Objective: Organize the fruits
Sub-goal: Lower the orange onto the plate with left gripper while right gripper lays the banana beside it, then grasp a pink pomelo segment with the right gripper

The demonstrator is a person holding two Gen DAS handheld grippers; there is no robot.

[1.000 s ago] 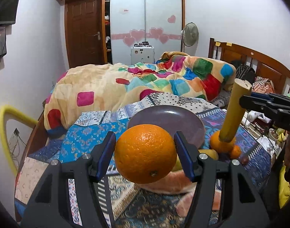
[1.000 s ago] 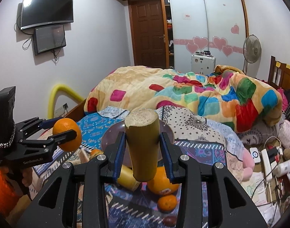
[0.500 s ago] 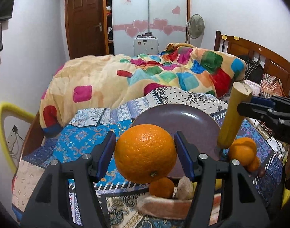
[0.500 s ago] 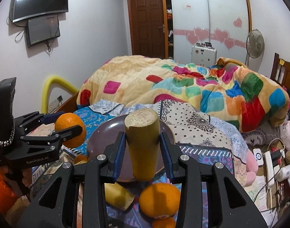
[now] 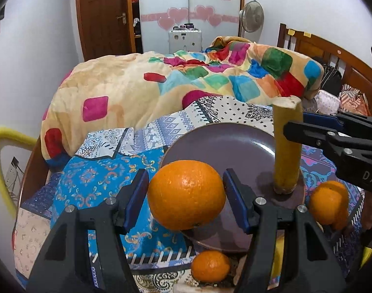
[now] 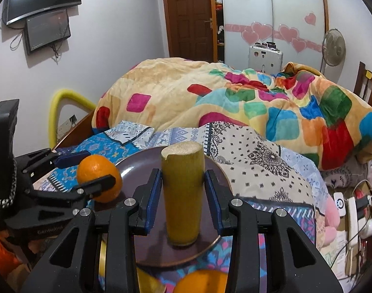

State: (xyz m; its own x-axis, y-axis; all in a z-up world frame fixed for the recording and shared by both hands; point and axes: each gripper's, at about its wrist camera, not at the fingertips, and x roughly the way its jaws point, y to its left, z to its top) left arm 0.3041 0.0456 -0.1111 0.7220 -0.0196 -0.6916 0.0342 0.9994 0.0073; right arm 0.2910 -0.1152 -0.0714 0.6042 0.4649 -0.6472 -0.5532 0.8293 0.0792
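My left gripper (image 5: 186,195) is shut on a large orange (image 5: 186,194) and holds it over the near edge of a purple plate (image 5: 217,144). My right gripper (image 6: 183,195) is shut on a yellow-green sugarcane piece (image 6: 183,195) that stands upright with its base on the same plate (image 6: 147,249). The sugarcane piece also shows in the left wrist view (image 5: 286,149), and the large orange in the right wrist view (image 6: 99,178). A small orange (image 5: 210,266) lies in front of the plate and another orange (image 5: 328,205) lies to its right.
The plate rests on a patterned blue cloth (image 5: 100,178) on the bed. A colourful duvet (image 5: 186,83) is heaped behind it. Another sugarcane piece (image 6: 149,280) and an orange (image 6: 203,280) lie below the right gripper. Chargers and cables (image 6: 352,210) clutter the right side.
Both grippers have moved forward and down over the plate. The sugarcane piece now stands on the plate, and the orange is low over its near rim.
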